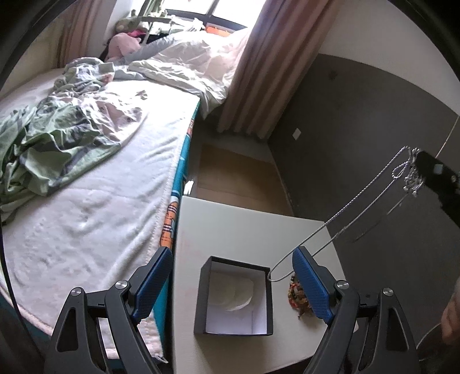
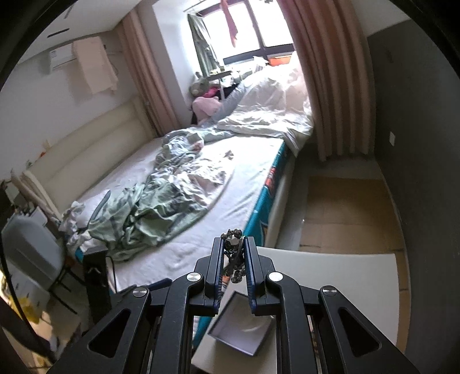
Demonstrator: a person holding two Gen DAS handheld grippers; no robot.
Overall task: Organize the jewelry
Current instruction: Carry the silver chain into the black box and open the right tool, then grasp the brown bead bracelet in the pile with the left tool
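Honestly, near to far: left gripper (image 1: 233,282) spread wide with nothing in it, hanging over the open black box (image 1: 233,297) on the small white table (image 1: 230,230), beaded bracelet (image 1: 299,295) lying just beside the box. Further out, right gripper (image 2: 233,260) pinched nearly closed on the bunched end of a silver chain necklace (image 1: 356,208), loop trailing down to the box rim. Looks light, floppy and tangle-prone, so probably better gripped at the bunch and lowered in slowly.

Streaming in from the window (image 2: 253,26), blowing out the bedding (image 1: 201,60); dimming toward the grey wall (image 1: 359,129); bending at fisheye edges, vignetting black in both views.
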